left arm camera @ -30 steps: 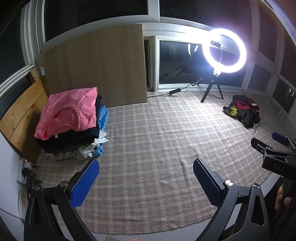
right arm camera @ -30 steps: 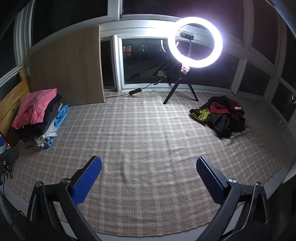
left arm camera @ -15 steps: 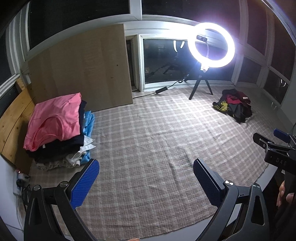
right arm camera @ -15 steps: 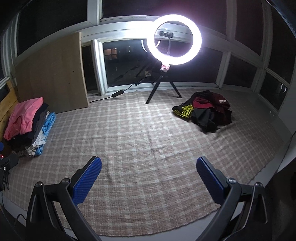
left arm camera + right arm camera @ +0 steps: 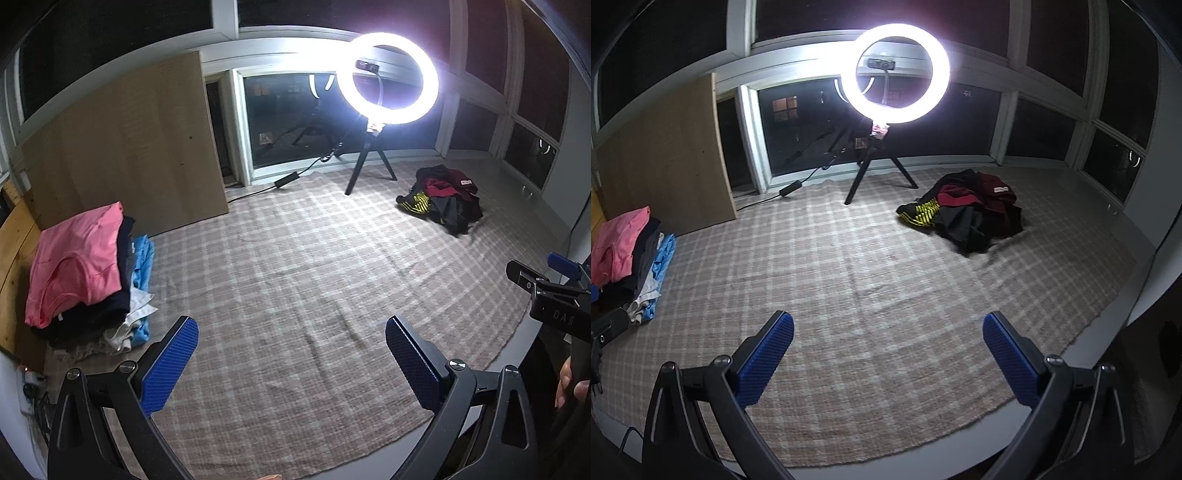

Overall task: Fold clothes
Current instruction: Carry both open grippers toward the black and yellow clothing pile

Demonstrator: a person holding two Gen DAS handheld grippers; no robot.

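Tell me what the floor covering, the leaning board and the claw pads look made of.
Floor covering: woven textile, matte; plaid weave, wrinkles, rough edge. Leaning board: likely wood veneer or laminate, matte; faint grain, flat rigid panel. Claw pads: probably textured blue rubber or plastic; fine dimpled surface.

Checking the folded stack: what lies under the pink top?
Under the pink top: a dark garment, then white and blue pieces. Lower layers are covered.

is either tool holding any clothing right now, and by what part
Nothing is held. The left tool and right tool are both open over the plaid rug; the dark unfolded clothes heap lies untouched beyond them.
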